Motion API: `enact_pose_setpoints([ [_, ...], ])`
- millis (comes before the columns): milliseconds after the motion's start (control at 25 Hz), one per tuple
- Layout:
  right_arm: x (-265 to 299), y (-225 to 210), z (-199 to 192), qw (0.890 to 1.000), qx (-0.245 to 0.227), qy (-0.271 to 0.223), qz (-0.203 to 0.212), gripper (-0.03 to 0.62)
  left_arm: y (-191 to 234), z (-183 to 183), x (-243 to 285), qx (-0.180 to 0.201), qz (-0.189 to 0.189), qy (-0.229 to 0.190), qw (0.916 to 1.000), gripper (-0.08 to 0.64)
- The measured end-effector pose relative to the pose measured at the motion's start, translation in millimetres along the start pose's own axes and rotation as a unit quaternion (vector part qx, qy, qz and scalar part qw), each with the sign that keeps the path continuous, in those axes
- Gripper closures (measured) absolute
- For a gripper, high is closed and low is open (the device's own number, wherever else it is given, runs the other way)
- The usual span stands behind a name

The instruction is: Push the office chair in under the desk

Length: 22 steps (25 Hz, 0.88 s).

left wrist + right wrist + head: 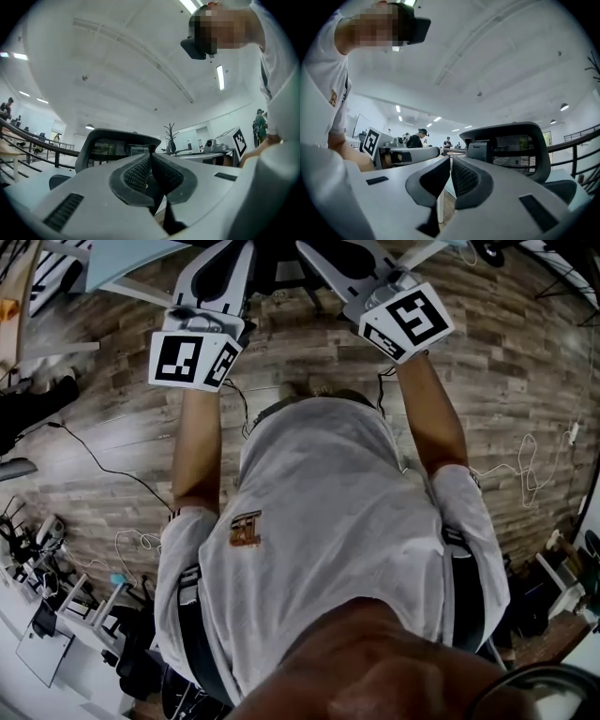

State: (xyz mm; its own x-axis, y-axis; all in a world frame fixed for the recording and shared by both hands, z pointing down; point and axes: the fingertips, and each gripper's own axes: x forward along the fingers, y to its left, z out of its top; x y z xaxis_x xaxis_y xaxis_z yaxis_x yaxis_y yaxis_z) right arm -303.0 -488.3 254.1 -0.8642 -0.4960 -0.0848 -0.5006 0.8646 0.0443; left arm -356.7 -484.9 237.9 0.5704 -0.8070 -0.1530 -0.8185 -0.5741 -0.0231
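The left tongs (151, 161) and right tongs (451, 164) are both closed on nothing. The black mesh-backed office chair (117, 145) stands just ahead at 12 o'clock. Set both closed tips against its back at equal height and push evenly, so it rolls straight under the pale surface (131, 259)

Office chair (112, 146) stood straight ahead of the person, between left gripper (151, 158) and right gripper (451, 161). Desk (127, 263) lay beyond it, ahead-left. Cable (103, 465) ran across the floor (525, 381), left of the person. Coat stand (171, 136) stood far behind the chair.
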Motion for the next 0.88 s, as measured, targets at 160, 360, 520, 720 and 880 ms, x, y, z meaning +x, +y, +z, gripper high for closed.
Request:
enact_pose_setpoints([
  [160,-2.9,9.0,4.3,0.999,0.023,-0.026,0.007,0.556,-11.5,-0.7,-4.9,-0.015,-0.003,-0.005,0.9999,0.54],
  [360,-2.7,15.8,4.5,0.999,0.028,-0.037,0.01,0.557,-18.1,-4.5,-9.0,-0.018,-0.006,-0.004,0.9998,0.54],
  [520,-2.3,19.5,4.4,0.999,0.026,-0.035,0.015,0.558,-20.9,-4.9,-10.6,-0.015,-0.009,-0.001,0.9998,0.541],
  [720,-3.8,17.5,7.2,0.999,0.024,-0.033,0.018,0.558,-23.9,-3.8,-6.9,-0.01,-0.012,0.0,0.9999,0.541],
  [880,-1.6,26.3,11.5,0.999,0.023,-0.032,0.02,0.558,-23.4,3.3,-14.8,-0.01,-0.015,-0.002,0.9998,0.541],
])
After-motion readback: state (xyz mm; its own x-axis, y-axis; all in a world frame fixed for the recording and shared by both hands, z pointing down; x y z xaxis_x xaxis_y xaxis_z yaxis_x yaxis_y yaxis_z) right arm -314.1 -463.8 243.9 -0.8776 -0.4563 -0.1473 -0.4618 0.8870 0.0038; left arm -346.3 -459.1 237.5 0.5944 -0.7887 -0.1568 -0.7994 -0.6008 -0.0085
